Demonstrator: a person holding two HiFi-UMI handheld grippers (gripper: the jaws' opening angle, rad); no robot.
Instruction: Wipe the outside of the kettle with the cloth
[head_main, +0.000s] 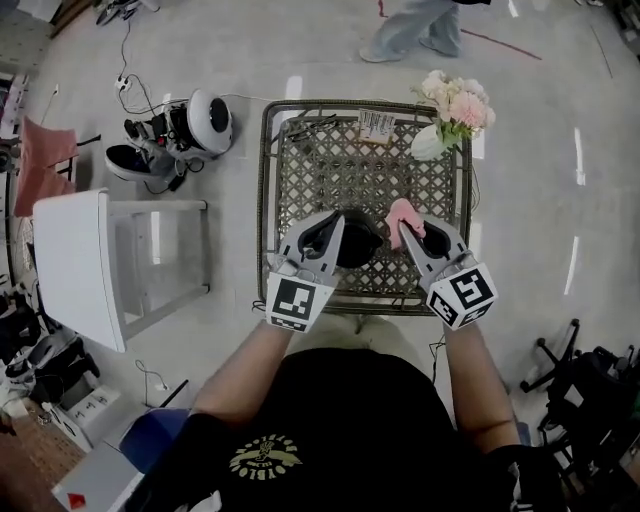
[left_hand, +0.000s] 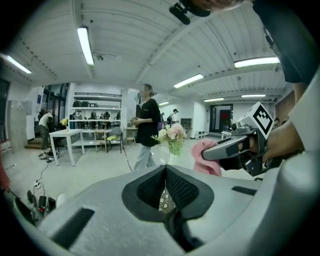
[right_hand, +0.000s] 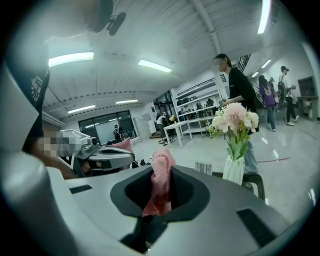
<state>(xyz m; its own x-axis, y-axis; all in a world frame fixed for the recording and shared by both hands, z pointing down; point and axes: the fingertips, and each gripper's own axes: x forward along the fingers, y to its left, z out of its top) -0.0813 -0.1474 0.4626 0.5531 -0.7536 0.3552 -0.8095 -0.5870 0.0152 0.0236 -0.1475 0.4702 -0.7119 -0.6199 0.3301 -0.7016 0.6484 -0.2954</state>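
Jaws of the right gripper (right_hand: 161, 176) are pinched on the cloth (right_hand: 162, 165), a pink, nubbly strip caught between the dark pads. The cloth's long axis runs along the jaws. It rises past their tips as a rounded, folded end, and a shorter bit trails back down into the throat. In the head view the right gripper (head_main: 416, 230) points away from the person and slightly left, and the cloth (head_main: 400, 217) pokes out beyond its tip towards the far side of the table (head_main: 330, 165).

Jaws of the left gripper (left_hand: 165, 170) are pressed together at the tips with nothing between them. Only a thin sliver of the table's lattice shows through lower down. From above, the left gripper (head_main: 328, 222) points away from the person and a little right, so the two grippers angle towards each other.

The kettle (head_main: 364, 240) is a dark, rounded body on the lattice table, near the edge closest to the person, between the two grippers. Its left part is tucked under the left gripper. Whether either gripper or the cloth touches it cannot be told, and neither can the way its spout or handle points.

Seen from the left gripper, the right gripper (left_hand: 231, 148) with the cloth (left_hand: 205, 157) is just to the right. A white vase (head_main: 428, 143) of pink flowers (head_main: 457, 103) stands at the table's far right corner, well apart from the kettle
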